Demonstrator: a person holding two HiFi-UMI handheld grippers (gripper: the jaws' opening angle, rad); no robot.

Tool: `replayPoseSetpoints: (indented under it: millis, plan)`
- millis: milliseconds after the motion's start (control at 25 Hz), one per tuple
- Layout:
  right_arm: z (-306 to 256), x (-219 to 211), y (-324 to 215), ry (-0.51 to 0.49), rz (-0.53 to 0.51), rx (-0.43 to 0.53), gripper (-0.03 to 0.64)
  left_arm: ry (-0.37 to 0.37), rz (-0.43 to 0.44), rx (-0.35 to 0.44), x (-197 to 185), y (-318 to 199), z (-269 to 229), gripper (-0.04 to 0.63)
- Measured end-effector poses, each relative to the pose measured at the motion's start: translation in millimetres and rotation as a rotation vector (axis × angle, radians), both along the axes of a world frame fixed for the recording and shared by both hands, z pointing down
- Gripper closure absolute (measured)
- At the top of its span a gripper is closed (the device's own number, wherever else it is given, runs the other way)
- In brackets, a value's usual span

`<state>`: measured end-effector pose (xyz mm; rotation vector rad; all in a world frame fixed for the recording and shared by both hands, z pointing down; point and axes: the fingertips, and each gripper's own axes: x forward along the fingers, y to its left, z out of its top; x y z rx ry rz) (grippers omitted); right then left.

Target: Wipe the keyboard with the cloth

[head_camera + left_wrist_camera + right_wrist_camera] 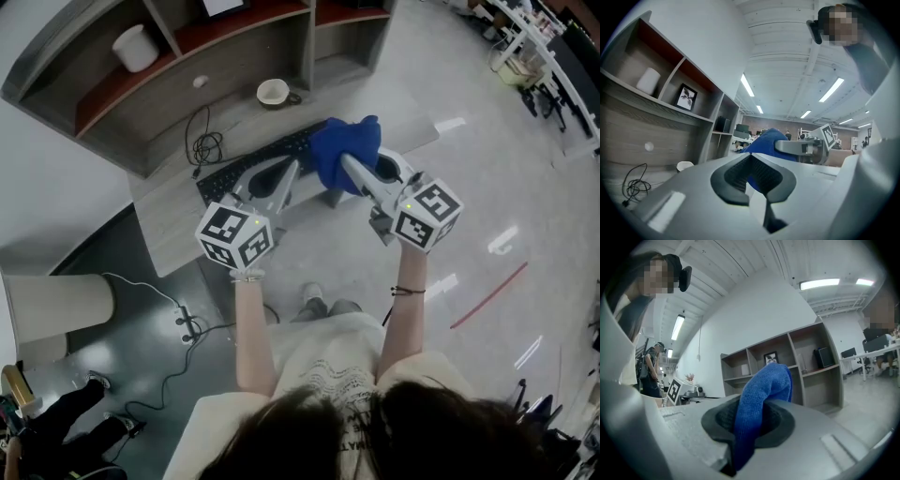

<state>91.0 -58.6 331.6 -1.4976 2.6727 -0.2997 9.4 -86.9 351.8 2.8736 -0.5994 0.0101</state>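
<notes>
The black keyboard [246, 169] lies on the grey desk [178, 225], partly hidden under both grippers. In the head view my right gripper [349, 161] is shut on a blue cloth [342, 145], which bunches up over the keyboard's right end. The right gripper view shows the cloth [764, 385] pinched between the dark pads of that gripper [740, 441] and standing up above them. My left gripper [281, 175] hovers over the keyboard's middle, just left of the cloth. Its jaws [761, 187] meet with nothing held. The cloth [766, 140] shows behind them.
A white cup [273, 92] and a coiled black cable [204, 145] lie on the desk behind the keyboard. A shelf unit rises at the back with a white container [136, 47] and a framed picture [686, 97]. Cables trail on the floor at left.
</notes>
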Motion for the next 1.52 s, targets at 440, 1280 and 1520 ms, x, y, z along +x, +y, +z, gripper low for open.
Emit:
replayPoseSetpoints:
  millis: [440,1280,1520]
  plan:
    - [6.6,33.6,11.6,0.002,0.082,-0.025,0.558,0.01,0.044,-0.02,24.7,4.2,4.4,0.591]
    - [25.3,109.0,-53.1,0.003,0.011,-0.096,0.558,-0.029,0.024,-0.071,105.2,-41.7,22.8,0.591]
    - [34.0,123.0,-73.7,0.0,-0.014,-0.116,0.558,-0.039,0.006,-0.092,120.4,-58.7,31.9,0.591]
